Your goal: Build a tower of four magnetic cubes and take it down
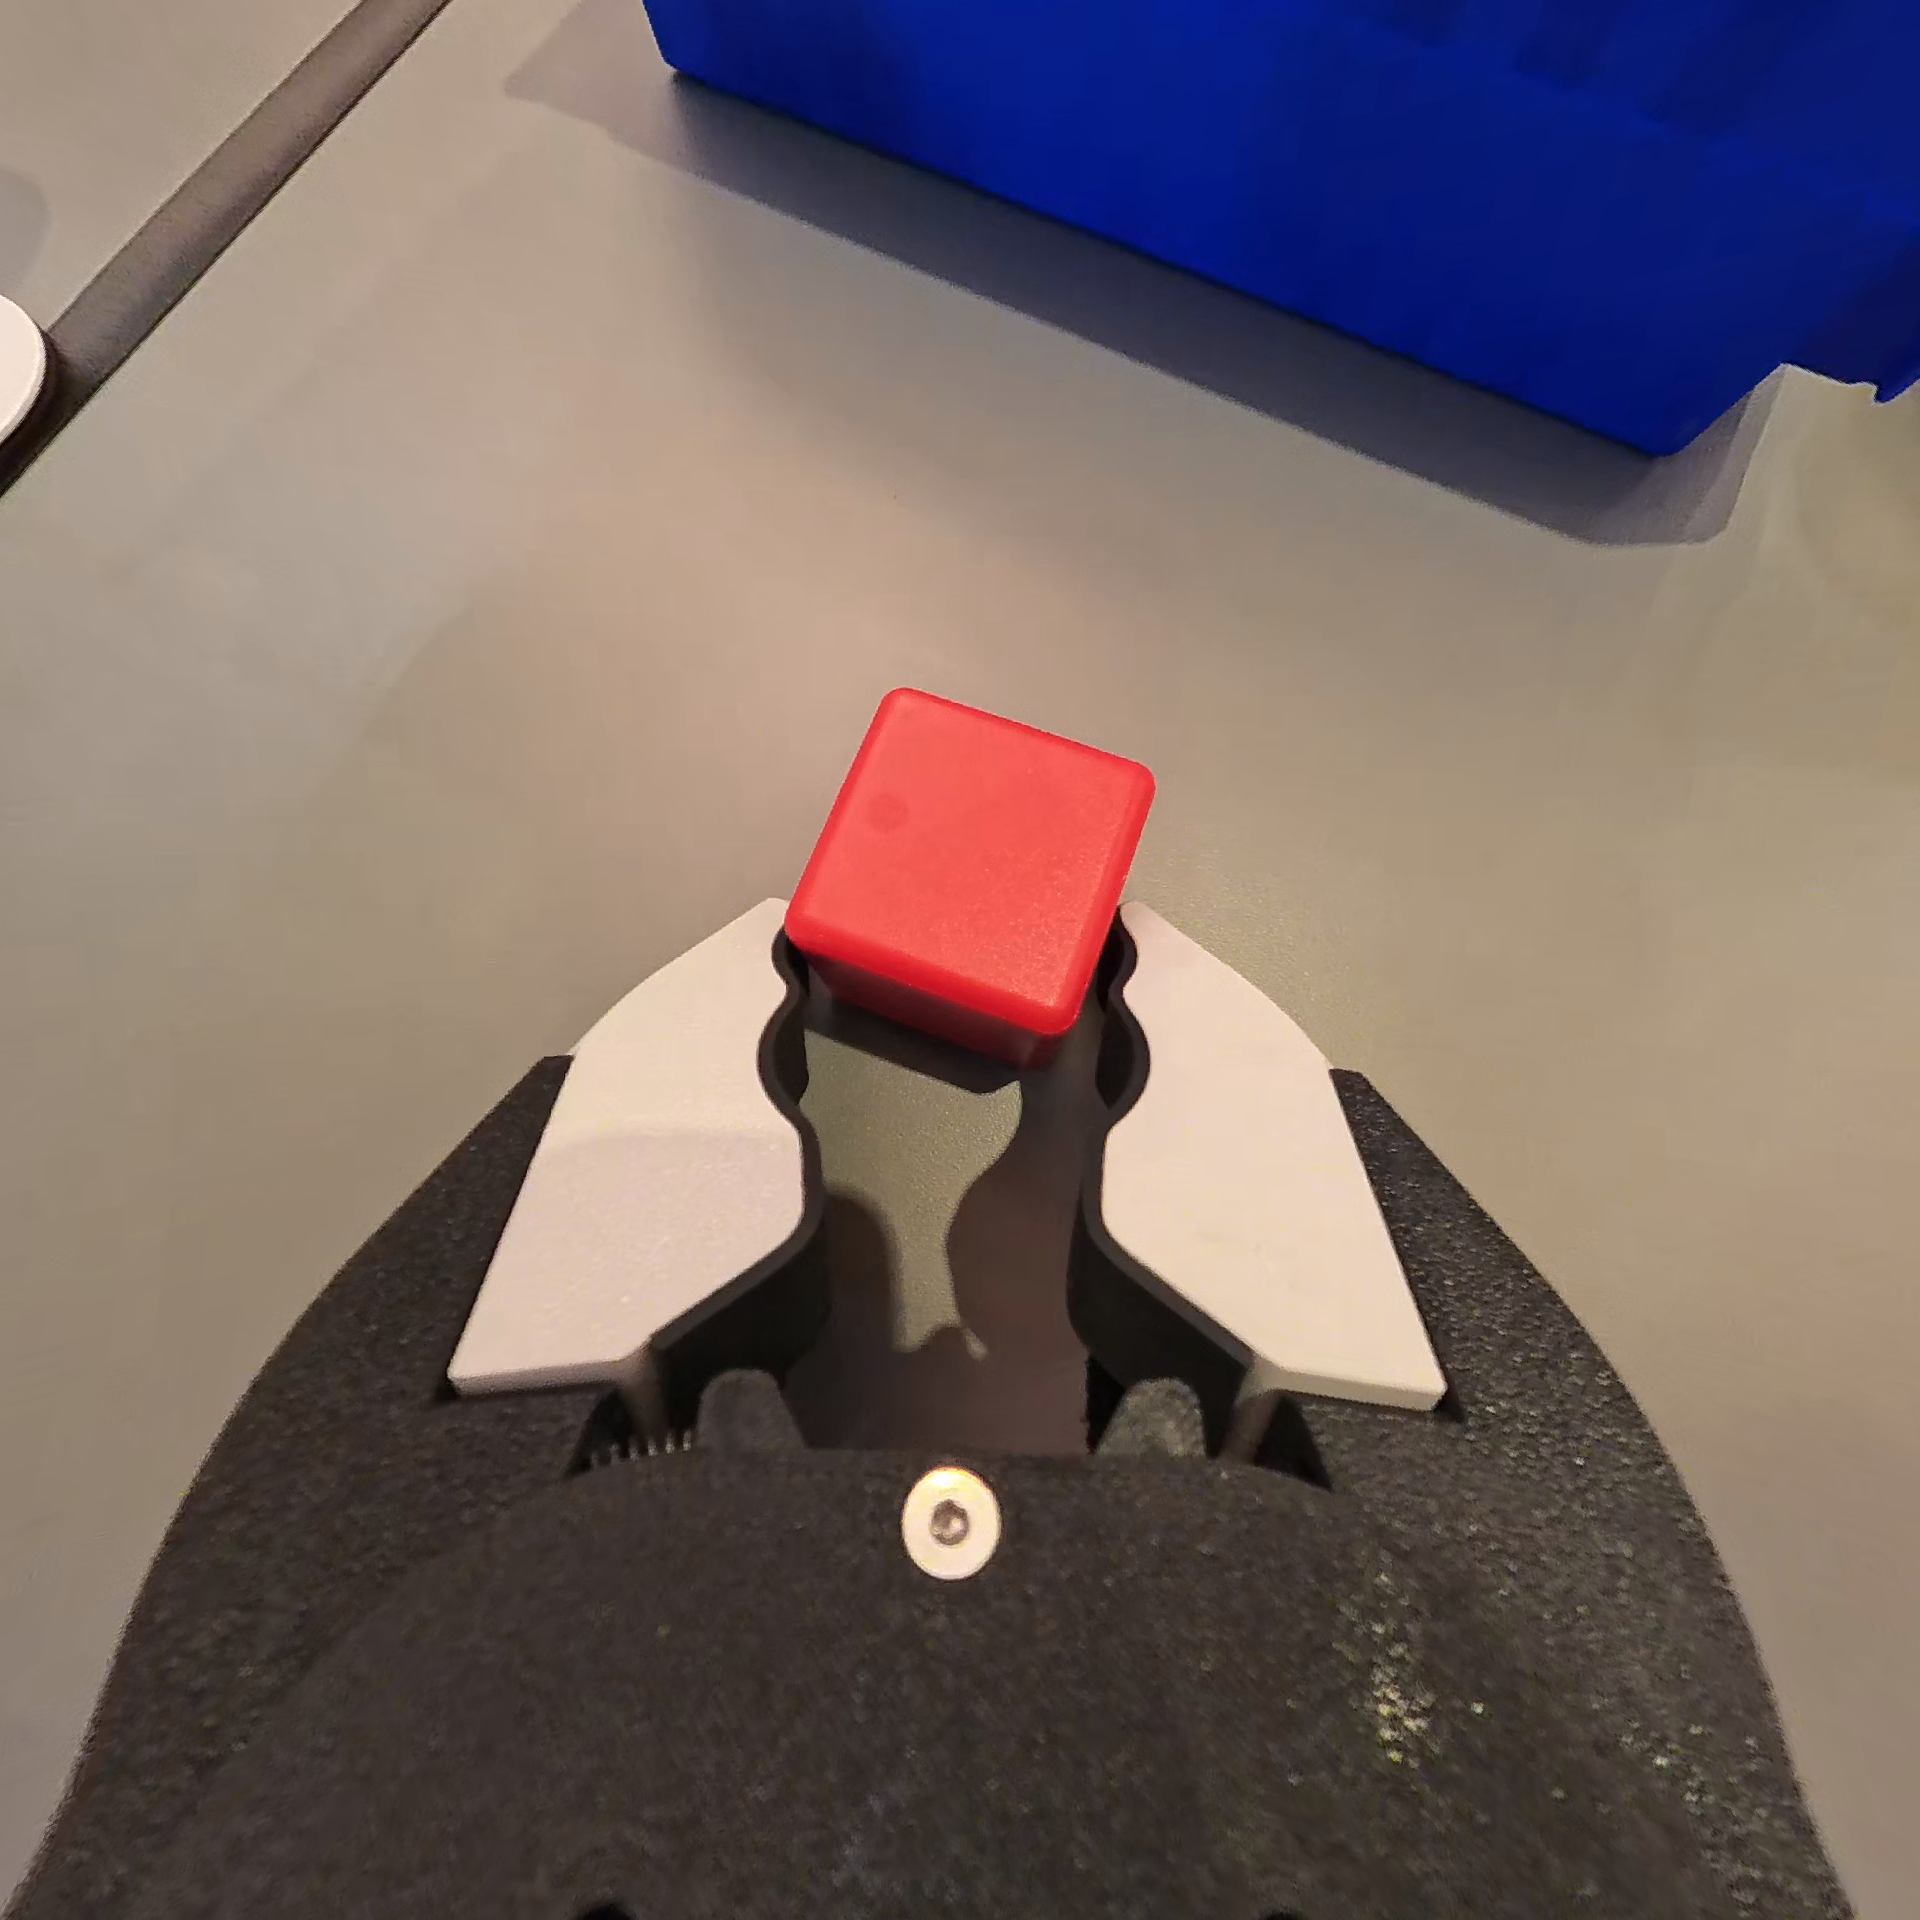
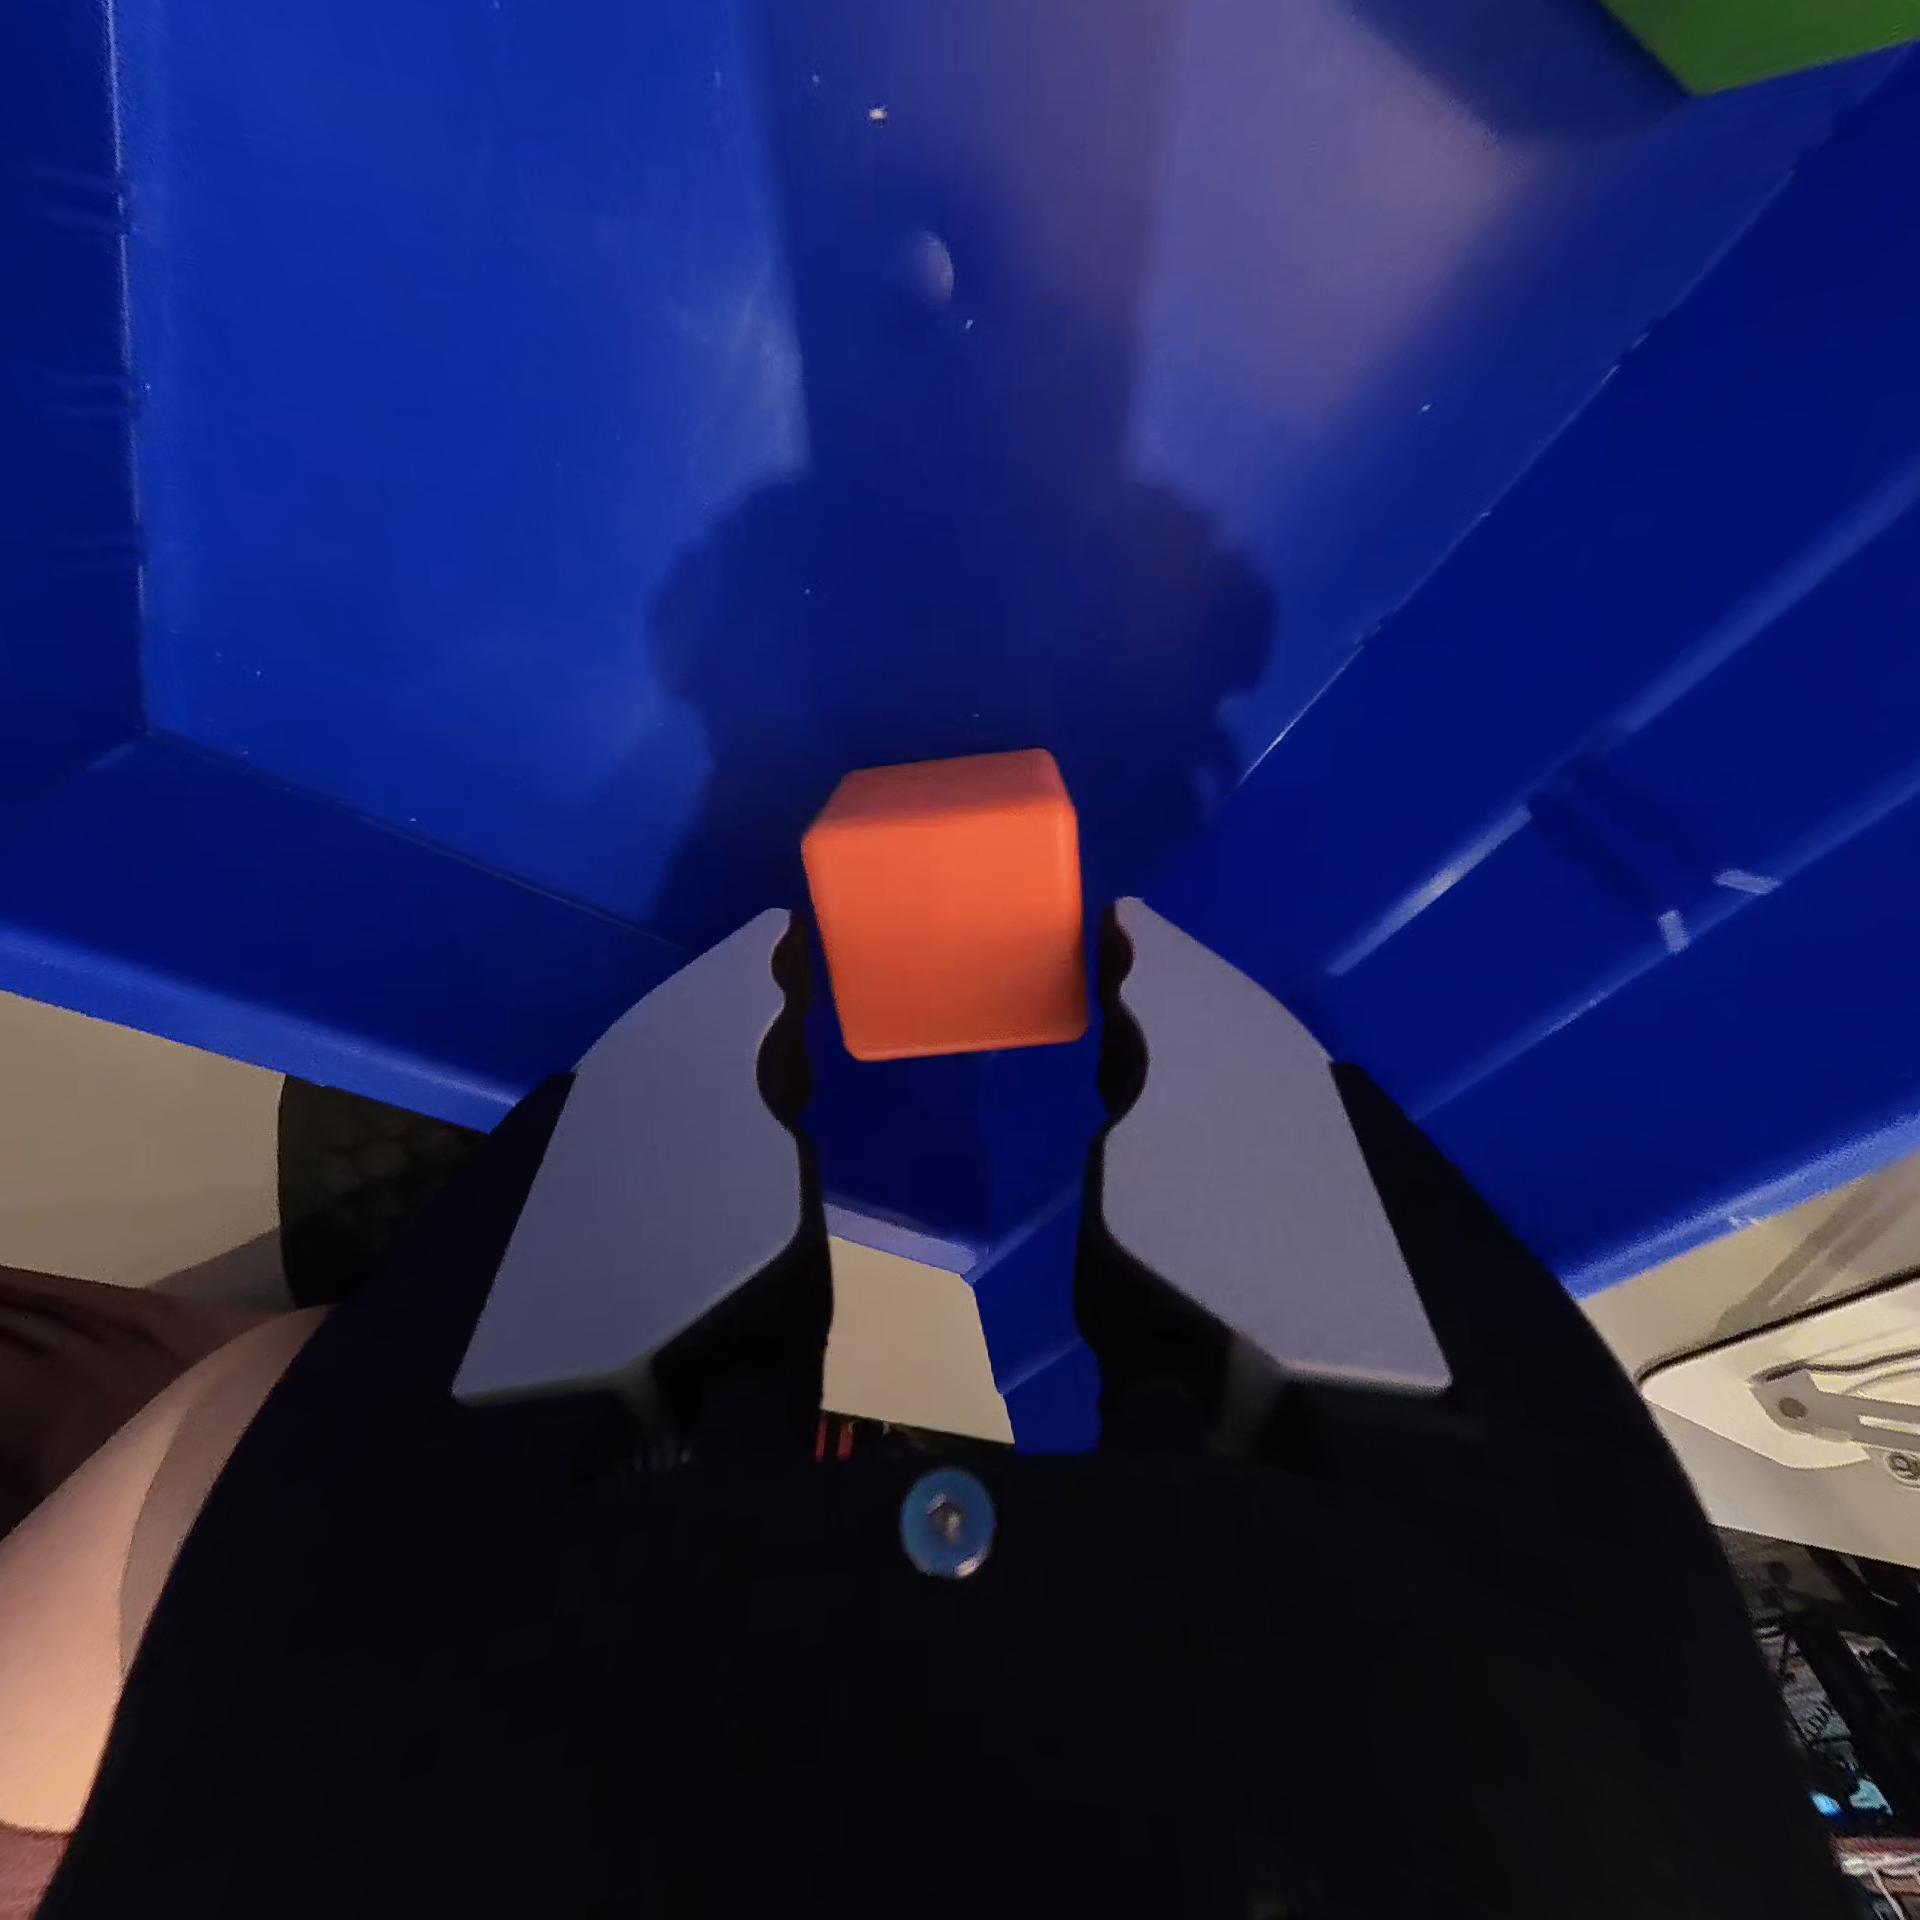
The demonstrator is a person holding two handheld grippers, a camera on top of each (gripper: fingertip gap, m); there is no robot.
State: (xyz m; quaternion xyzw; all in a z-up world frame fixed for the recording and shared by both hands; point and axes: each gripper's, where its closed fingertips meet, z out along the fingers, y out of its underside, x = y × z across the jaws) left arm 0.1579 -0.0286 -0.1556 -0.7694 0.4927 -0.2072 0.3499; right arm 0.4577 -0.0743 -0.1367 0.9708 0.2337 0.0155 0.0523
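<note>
While the left gripper (image 1: 954, 935) points forward over the grey tabletop (image 1: 416, 675), its pale grey fingers (image 1: 665, 1132) pinch a red cube (image 1: 971, 862) between their tips. This magnetic cube sits turned a little, one corner toward the camera, and its upper face catches the light. A dark seam (image 1: 197, 208) runs diagonally across the tabletop at the far left, with the edge of a white round object (image 1: 16, 364) just past it. Farther back and to the right stands a blue plastic bin (image 1: 1351, 187), well apart from the red cube and casting a shadow on the tabletop in front of it.

Over in the right wrist view, the right gripper (image 2: 948, 935) reaches into the blue bin (image 2: 416, 416), whose walls and floor fill most of the view. Its grey fingers (image 2: 665, 1143) are clamped on an orange cube (image 2: 945, 904), gripped at the tips on its left and right faces; whether the cube touches the bin floor cannot be told. The gripper's shadow falls on the bin floor beyond the cube. At the lower left a person's arm (image 2: 104, 1507) shows beside the black gripper body, and at the top right corner a green patch (image 2: 1766, 31) appears above the bin's rim.
</note>
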